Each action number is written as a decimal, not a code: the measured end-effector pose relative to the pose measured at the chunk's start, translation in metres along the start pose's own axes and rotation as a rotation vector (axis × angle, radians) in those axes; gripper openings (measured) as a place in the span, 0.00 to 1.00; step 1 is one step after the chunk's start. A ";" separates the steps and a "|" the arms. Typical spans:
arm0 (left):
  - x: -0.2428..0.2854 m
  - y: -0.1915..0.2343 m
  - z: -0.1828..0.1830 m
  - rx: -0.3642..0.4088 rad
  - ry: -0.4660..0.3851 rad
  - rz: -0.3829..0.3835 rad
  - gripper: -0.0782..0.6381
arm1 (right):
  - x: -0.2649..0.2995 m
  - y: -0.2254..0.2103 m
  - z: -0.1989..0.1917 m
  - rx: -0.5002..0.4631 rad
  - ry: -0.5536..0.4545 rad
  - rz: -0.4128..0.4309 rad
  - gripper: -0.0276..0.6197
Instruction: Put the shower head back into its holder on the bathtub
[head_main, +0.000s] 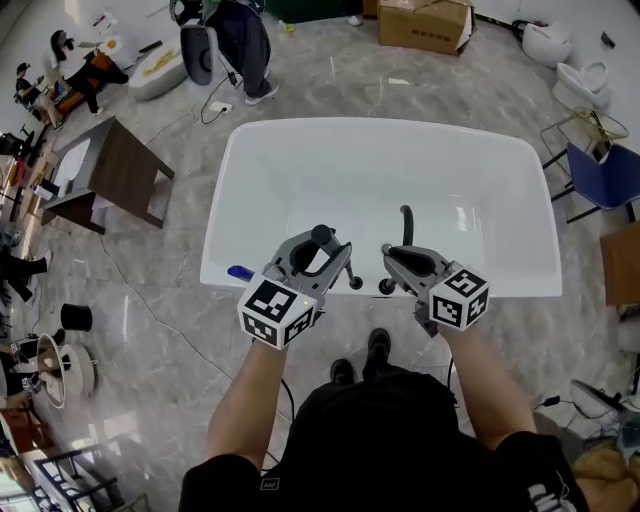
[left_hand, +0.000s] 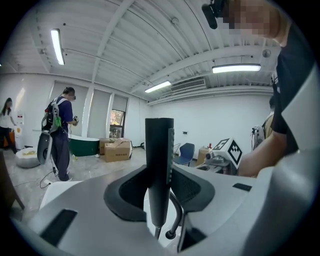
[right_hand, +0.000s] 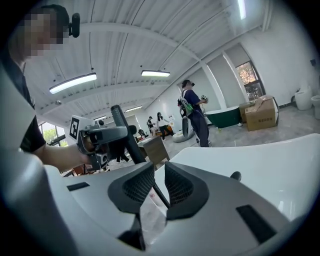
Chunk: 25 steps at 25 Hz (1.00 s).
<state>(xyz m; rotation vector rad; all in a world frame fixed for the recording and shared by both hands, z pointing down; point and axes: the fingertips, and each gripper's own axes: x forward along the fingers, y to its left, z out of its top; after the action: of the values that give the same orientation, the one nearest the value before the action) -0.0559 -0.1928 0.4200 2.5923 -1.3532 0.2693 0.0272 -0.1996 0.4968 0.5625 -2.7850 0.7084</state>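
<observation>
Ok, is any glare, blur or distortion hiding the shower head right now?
Head view: even light, though the white bathtub looks washed out. Left gripper view: strong fisheye bending at the edges, yet the shower head between the jaws is sharp. Right gripper view: same bending, bright window.

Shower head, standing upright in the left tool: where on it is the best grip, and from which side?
Grip the shower head mid-stem, side-on, with the pads across its narrow width, as the left tool does. It is a slim, straight, upright stick with the hose leaving its bottom end, so a middle hold probably steadies it and leaves that end free for seating.
</observation>
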 end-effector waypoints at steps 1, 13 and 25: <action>0.004 0.001 -0.006 -0.004 0.015 0.003 0.31 | -0.002 0.000 0.000 0.006 -0.006 -0.004 0.16; 0.048 -0.009 -0.083 -0.033 0.188 0.020 0.31 | -0.031 -0.012 -0.016 0.094 -0.034 -0.019 0.14; 0.070 -0.001 -0.141 -0.067 0.339 0.090 0.31 | -0.034 -0.022 -0.021 0.125 -0.022 0.032 0.13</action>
<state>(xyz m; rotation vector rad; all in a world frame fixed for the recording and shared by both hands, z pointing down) -0.0248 -0.2104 0.5739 2.3027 -1.3287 0.6335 0.0690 -0.1965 0.5146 0.5526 -2.7904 0.8937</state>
